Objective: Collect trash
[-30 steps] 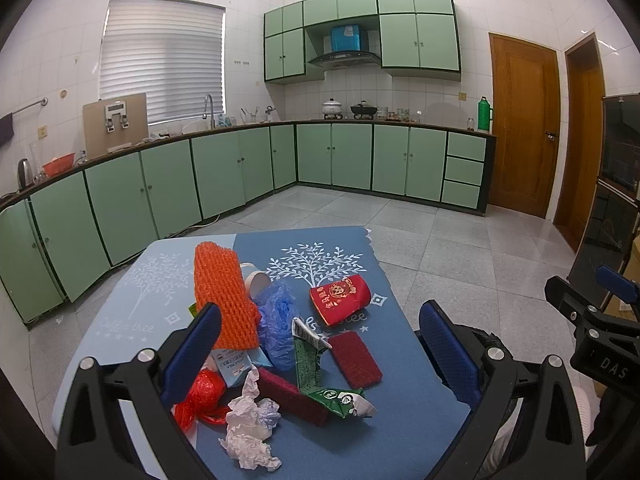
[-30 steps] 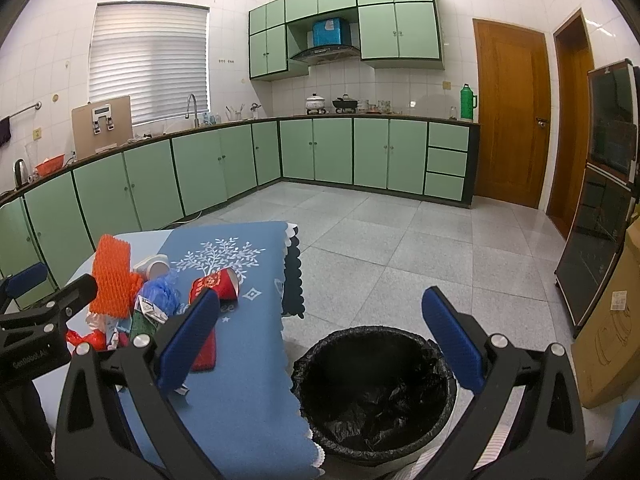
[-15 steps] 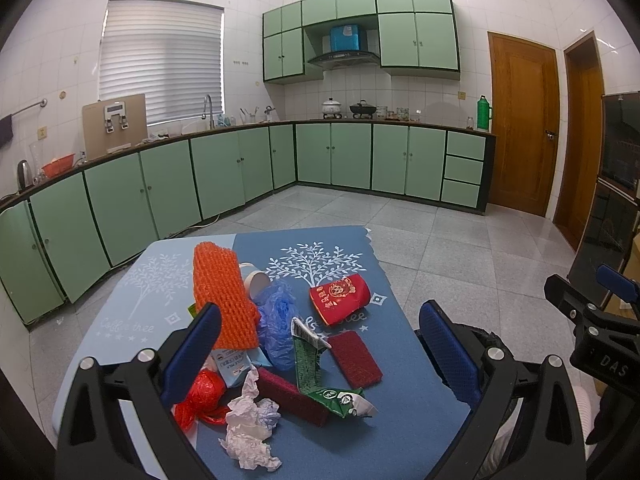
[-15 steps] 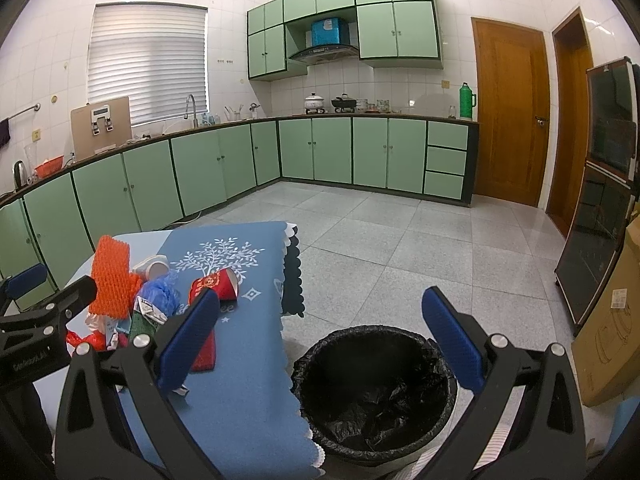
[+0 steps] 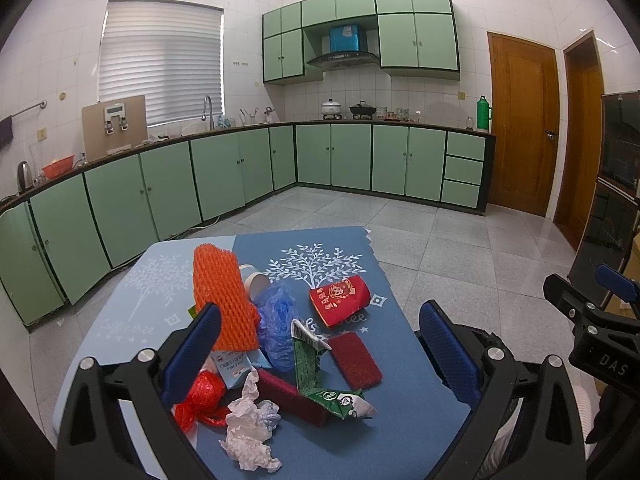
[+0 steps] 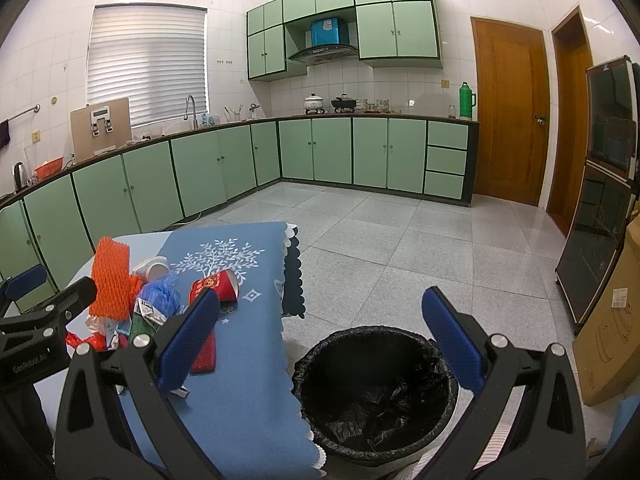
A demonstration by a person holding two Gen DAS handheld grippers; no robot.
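Nothing has moved: we hold both tongs, left gripper [image 5: 320, 354] and right gripper [image 6: 320, 340], wide open, empty. Risk: light crumpled tissue [image 5: 250, 436] beside bin [image 6: 374, 392] slipping free.

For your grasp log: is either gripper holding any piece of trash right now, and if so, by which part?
Nothing is held. The left gripper and right gripper are both open and empty; the trash pile lies untouched on the table.

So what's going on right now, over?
Left gripper and right gripper both open, empty. Trash pile untouched on table. Black-lined bin beside table, nothing blocking.
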